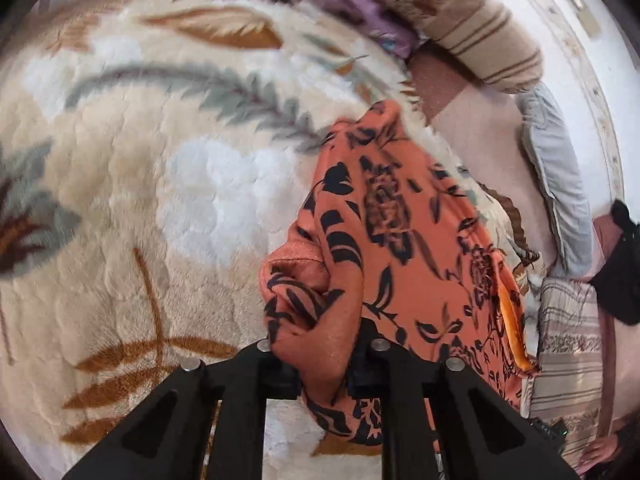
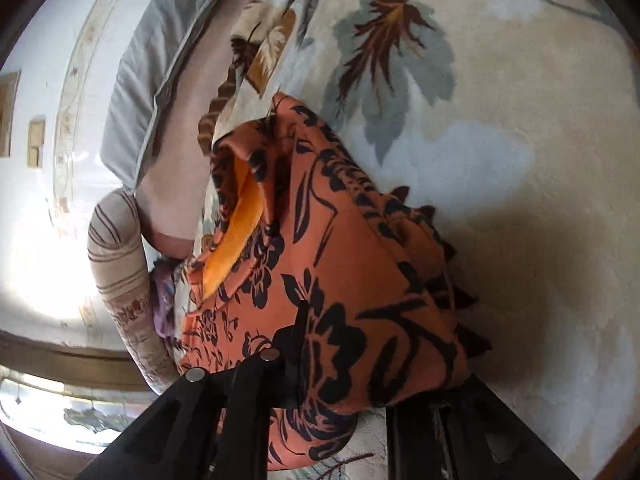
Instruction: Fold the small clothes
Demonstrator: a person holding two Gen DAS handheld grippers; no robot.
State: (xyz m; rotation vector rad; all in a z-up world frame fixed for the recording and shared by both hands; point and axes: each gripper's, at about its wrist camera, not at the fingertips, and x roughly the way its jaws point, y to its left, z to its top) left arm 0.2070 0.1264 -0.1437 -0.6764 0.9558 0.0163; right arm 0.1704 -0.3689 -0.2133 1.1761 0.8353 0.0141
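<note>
Both the left gripper (image 1: 323, 376) and right gripper (image 2: 340, 376) pinch the orange floral garment (image 1: 384, 240), bunched ahead of them; folding looks barely begun.

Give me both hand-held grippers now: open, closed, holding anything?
Left hand-held gripper: closed on the orange floral garment.
Right hand-held gripper: closed on the same orange floral garment.

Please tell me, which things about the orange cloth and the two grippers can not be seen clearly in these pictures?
- Right gripper, right wrist view: right finger hidden under the orange cloth.
- Left gripper, left wrist view: pads covered by bunched cloth.
- Garment type: crumpled in both views, unclear.
- Plush blanket: motion-blurred.
</note>
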